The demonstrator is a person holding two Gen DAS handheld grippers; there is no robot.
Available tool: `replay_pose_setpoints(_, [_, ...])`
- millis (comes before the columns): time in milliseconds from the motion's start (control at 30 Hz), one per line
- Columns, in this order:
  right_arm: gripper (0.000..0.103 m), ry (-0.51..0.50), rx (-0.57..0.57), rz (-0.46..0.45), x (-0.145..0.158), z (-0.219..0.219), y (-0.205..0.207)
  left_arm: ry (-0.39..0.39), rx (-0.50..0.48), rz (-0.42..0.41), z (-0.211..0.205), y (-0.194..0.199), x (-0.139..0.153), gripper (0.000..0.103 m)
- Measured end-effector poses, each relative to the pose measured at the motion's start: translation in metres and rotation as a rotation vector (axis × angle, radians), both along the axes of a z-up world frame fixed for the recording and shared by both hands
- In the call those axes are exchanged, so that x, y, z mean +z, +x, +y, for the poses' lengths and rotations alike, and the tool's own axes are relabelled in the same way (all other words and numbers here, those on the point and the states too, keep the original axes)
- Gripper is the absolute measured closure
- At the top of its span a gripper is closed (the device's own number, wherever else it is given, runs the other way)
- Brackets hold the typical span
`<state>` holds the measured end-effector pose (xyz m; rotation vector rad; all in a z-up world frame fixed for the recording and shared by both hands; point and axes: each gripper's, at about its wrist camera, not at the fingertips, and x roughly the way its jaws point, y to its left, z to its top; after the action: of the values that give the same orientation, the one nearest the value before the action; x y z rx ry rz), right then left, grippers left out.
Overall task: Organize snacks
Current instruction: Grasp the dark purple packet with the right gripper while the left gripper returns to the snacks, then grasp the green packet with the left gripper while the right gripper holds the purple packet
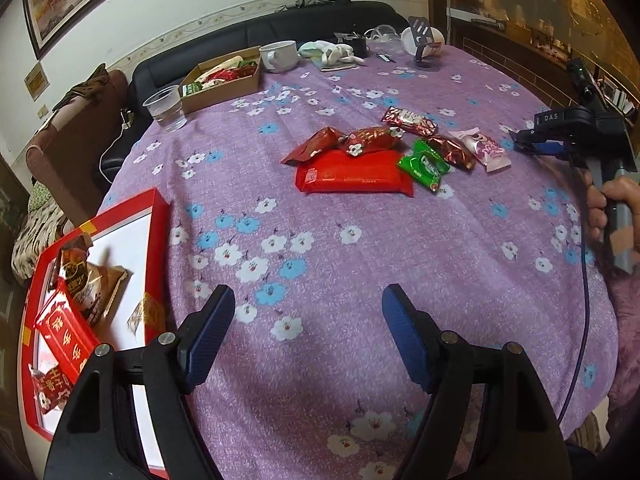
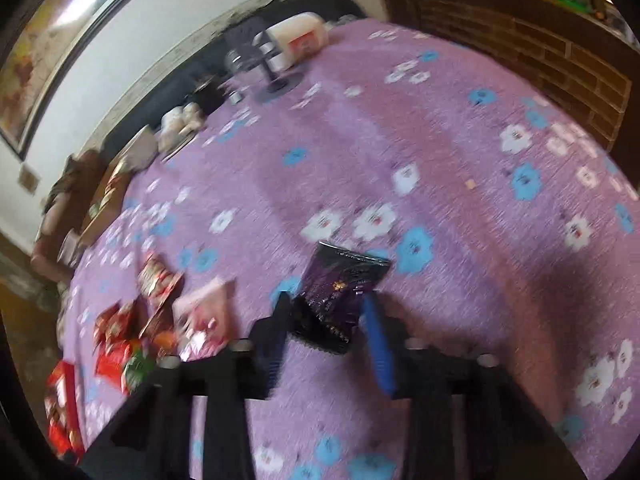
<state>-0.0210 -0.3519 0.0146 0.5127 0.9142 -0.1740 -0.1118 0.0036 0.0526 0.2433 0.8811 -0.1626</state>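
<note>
Left wrist view: the left gripper (image 1: 308, 338) hovers low over the purple flowered tablecloth (image 1: 360, 248), its blue-padded fingers (image 1: 210, 332) spread wide with nothing between them. Just to its left sits the shallow red-rimmed box (image 1: 160, 220) with a white floor, already holding a brown snack bag (image 1: 94, 280) and a red packet with gold characters (image 1: 66, 334). Farther up the cloth lies the loose heap of snacks: a large flat red packet (image 1: 354, 176), a green wrapped sweet (image 1: 424, 165) overlapping its right end, and a pink pouch (image 1: 482, 148) at the right edge of the heap. Off to the right, a hand (image 1: 612, 208) grips the upright handle of the right gripper (image 1: 528, 142), which points in toward the heap.

In the right wrist view, badly blurred, the right gripper (image 2: 326, 322) has narrowed onto a dark purple foil packet (image 2: 340, 292), pinched at its lower end and sticking out forward above the cloth. The heap lies to its left. At the far edge stand a clear plastic cup (image 1: 165, 109), a brown cardboard tray (image 1: 224, 80) and a white mug (image 1: 279, 55).
</note>
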Motion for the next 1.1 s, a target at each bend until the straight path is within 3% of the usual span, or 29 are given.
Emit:
replay_pose_setpoints(300, [0.078, -0.001, 0.001, -0.05, 0.0, -0.01, 0.006, -0.007, -0.117, -0.066, -0.04, 0.041, 0.022, 0.027])
replay_pose_setpoints(467, [0.078, 0.021, 0.004, -0.064, -0.001, -0.013, 0.004, -0.034, -0.244, -0.006, -0.075, 0.071, 0.014, 0.027])
replay_pose_setpoints(600, [0.077, 0.014, 0.006, -0.064, -0.001, -0.011, 0.005, 0.025, -0.371, 0.047, -0.107, 0.091, -0.001, 0.027])
replay_pose_setpoints(767, [0.077, 0.049, 0.0, -0.068, -0.002, -0.016, 0.004, 0.045, -0.435, 0.107, -0.124, 0.111, -0.016, 0.028])
replay_pose_setpoints(800, [0.077, 0.054, -0.001, -0.069, -0.002, -0.016, 0.004, 0.033, -0.438, 0.116, -0.124, 0.114, -0.017, 0.032])
replay_pose_setpoints(900, [0.076, 0.063, -0.002, -0.069, -0.002, -0.017, 0.004, -0.008, -0.443, 0.173, -0.124, 0.123, -0.027, 0.06])
replay_pose_setpoints(933, [0.076, 0.068, -0.002, -0.07, -0.002, -0.017, 0.004, -0.005, -0.446, 0.19, -0.125, 0.125, -0.032, 0.065])
replay_pose_setpoints(1100, [0.075, 0.07, -0.002, -0.071, -0.002, -0.017, 0.004, -0.008, -0.474, 0.154, -0.127, 0.118, -0.035, 0.07])
